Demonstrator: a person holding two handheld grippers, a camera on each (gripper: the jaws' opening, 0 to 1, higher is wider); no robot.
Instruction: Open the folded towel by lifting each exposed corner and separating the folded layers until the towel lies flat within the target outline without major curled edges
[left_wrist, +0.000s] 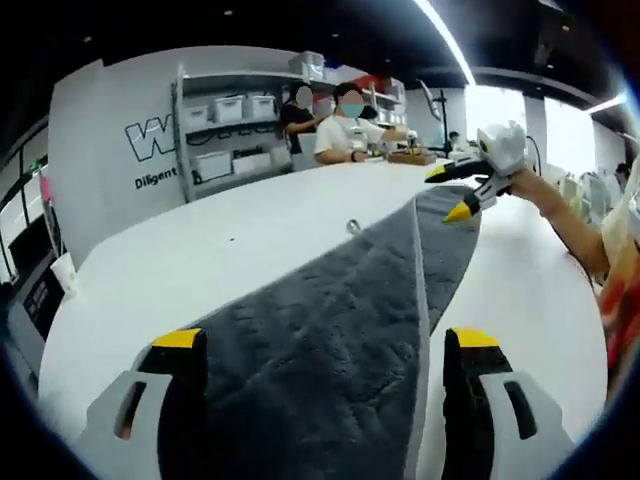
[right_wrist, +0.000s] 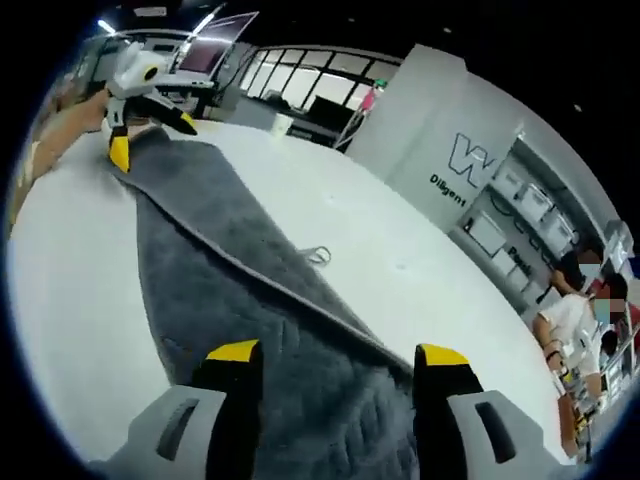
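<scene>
on a white table (left_wrist: 200, 260) i see a dark grey towel (left_wrist: 330, 340) stretched between my left gripper (left_wrist: 325, 350) and right gripper (right_wrist: 335, 360), both spread at its ends.

I see a dark grey towel (left_wrist: 330, 330) with a paler grey edge band, lying on a plain white table (left_wrist: 180, 270). Both grippers, left gripper (left_wrist: 325, 345) and right gripper (right_wrist: 335, 360), have yellow-tipped black jaws and light grey bodies.

White table (left_wrist: 200, 260); shelving with storage bins (left_wrist: 228, 135) at 11 o'clock; seated person (left_wrist: 345, 135) at 12 o'clock.
</scene>
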